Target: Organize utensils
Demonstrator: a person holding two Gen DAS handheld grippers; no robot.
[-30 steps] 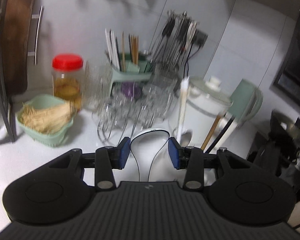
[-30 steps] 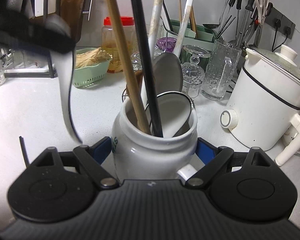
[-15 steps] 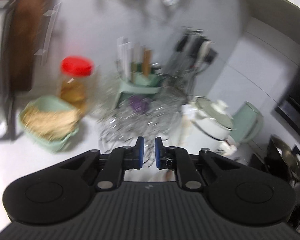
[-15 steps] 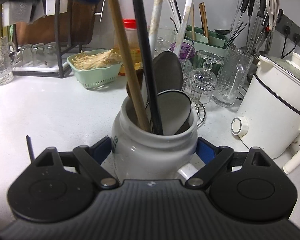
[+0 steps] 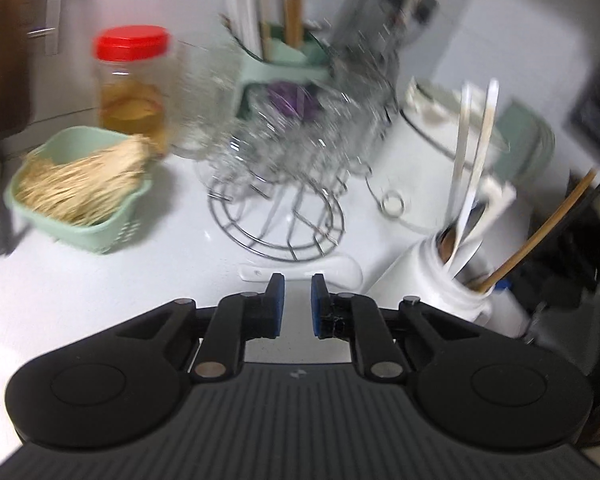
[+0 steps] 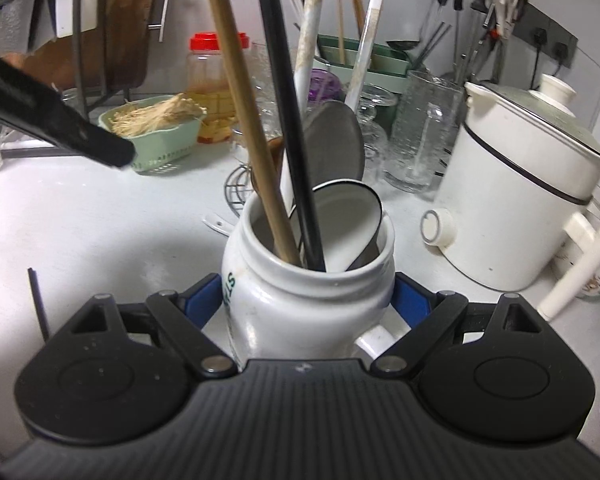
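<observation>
- Gripping the white jar (image 6: 306, 300) from both sides, our right claw (image 6: 306, 300) had its blue pads (image 6: 202, 302) spread wide against the jar's belly
- Inside that jar we saw a wooden handle (image 6: 240, 92), a black handle (image 6: 284, 92), two pale handles and a white ladle bowl (image 6: 346, 224) leaning on the rim
- Our left claw (image 5: 296, 306) hovered above the white counter (image 5: 100, 292) with only a narrow gap between its pads, and nothing was held in it
- Just ahead of its tips a white spoon (image 5: 300, 270) lay flat on the counter, beside the wire glass rack (image 5: 276, 220)
- The jar stood to the right of the left claw, near the white cooker (image 6: 516, 200)
- A green basket (image 5: 76, 192) and a red-lidded bottle (image 5: 132, 84) sat further left, blurred in the left wrist view
</observation>
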